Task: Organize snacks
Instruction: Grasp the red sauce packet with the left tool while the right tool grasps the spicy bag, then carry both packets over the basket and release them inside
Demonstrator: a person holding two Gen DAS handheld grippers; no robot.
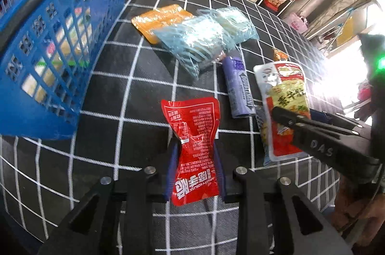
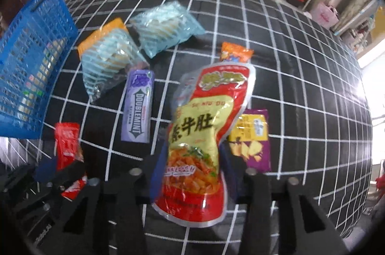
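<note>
Both jaws clamped, left gripper (image 1: 195,166) pinching red konjac packet (image 1: 192,146), right gripper (image 2: 192,173) squeezing tripe pouch (image 2: 202,134), each lifted off checked cloth (image 1: 120,86), likely bound for blue basket (image 1: 43,43).

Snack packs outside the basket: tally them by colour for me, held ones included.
Red: 2, konjac pouch, tripe pouch
Light blue: 2
Orange: 2
Purple: 2, gum, chips
Total: 8
</note>
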